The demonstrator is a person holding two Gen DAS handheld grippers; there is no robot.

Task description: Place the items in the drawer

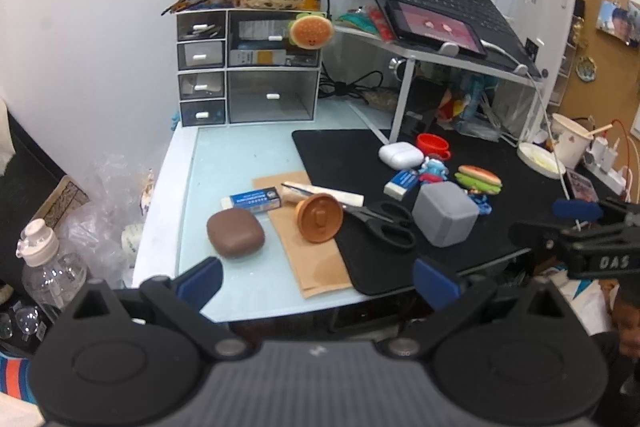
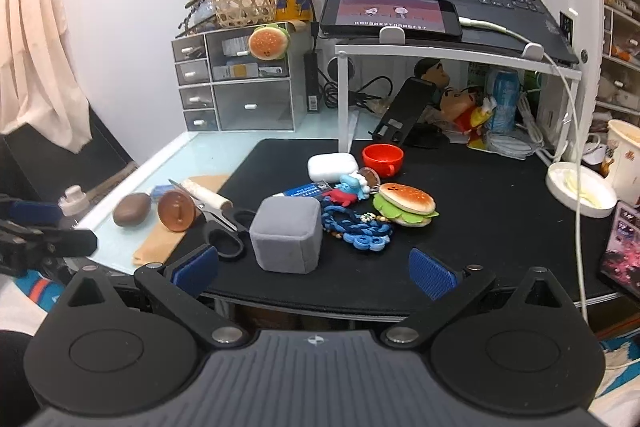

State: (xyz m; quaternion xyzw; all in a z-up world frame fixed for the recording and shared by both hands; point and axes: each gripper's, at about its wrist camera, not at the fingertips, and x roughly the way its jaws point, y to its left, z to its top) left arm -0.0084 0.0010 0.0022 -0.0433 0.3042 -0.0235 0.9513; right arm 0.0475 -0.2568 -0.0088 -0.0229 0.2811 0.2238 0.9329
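Left wrist view: left gripper point(image 1: 318, 281) jaws apart, holding nothing, low at the counter point(image 1: 224, 163) front edge. Drawer unit point(image 1: 248, 67) at the back, all drawers look pushed in. Loose items: brown earbud case point(image 1: 235, 233), smooth and rounded, likely slippery, so grip across the flat sides; eraser point(image 1: 256, 201), light, firm; scissors point(image 1: 380, 223), stiff, take at the handles.

Right wrist view: right gripper point(image 2: 314, 273) jaws apart, nothing held. Grey felt box point(image 2: 287, 234) just ahead, soft-faced, light, pinch opposite walls. Burger keychain point(image 2: 406, 205) squashy; braided cord point(image 2: 356, 229) floppy.
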